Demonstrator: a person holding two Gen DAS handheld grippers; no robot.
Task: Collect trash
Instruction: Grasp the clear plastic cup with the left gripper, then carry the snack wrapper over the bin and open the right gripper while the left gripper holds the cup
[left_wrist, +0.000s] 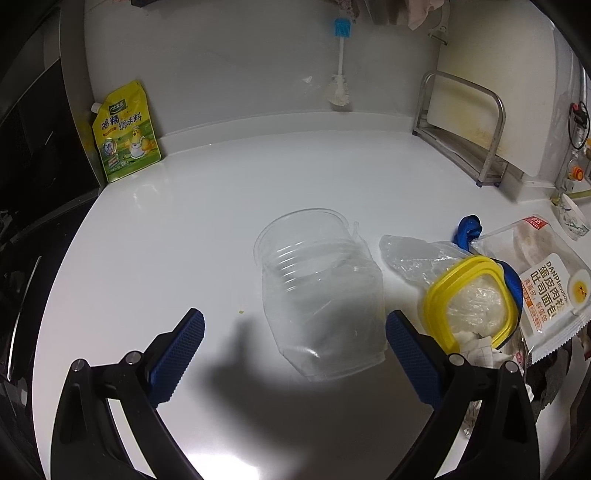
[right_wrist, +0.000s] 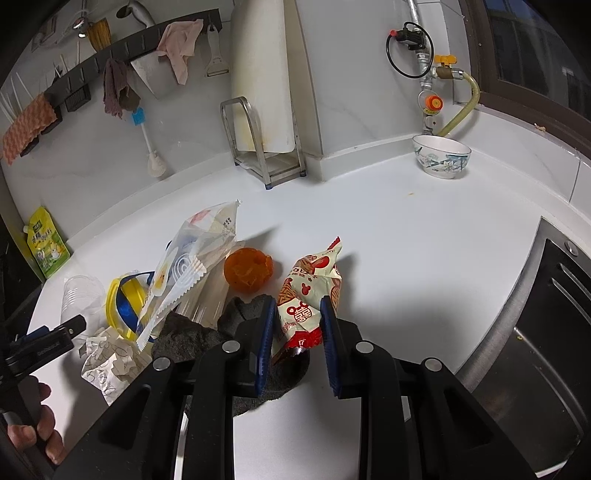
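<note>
A clear plastic cup (left_wrist: 317, 291) lies on its side on the white counter (left_wrist: 221, 192), between the fingers of my open left gripper (left_wrist: 295, 332); it also shows in the right wrist view (right_wrist: 79, 295). My right gripper (right_wrist: 297, 314) is shut on a red and cream snack wrapper (right_wrist: 310, 291). Beside it lie an orange peel (right_wrist: 248, 271), a bread wrapper (right_wrist: 192, 266) (left_wrist: 546, 284), a yellow-rimmed lid (left_wrist: 469, 299) (right_wrist: 122, 302), a crumpled clear bag (left_wrist: 413, 254) and crumpled paper (right_wrist: 107, 362).
A grey cloth (right_wrist: 192, 336) lies under the trash pile. A yellow seasoning pouch (left_wrist: 125, 133) leans at the back left. A metal rack with a cutting board (right_wrist: 262, 110), a brush (left_wrist: 341, 62) and a bowl (right_wrist: 441, 155) stand at the back. A sink (right_wrist: 535, 332) lies right.
</note>
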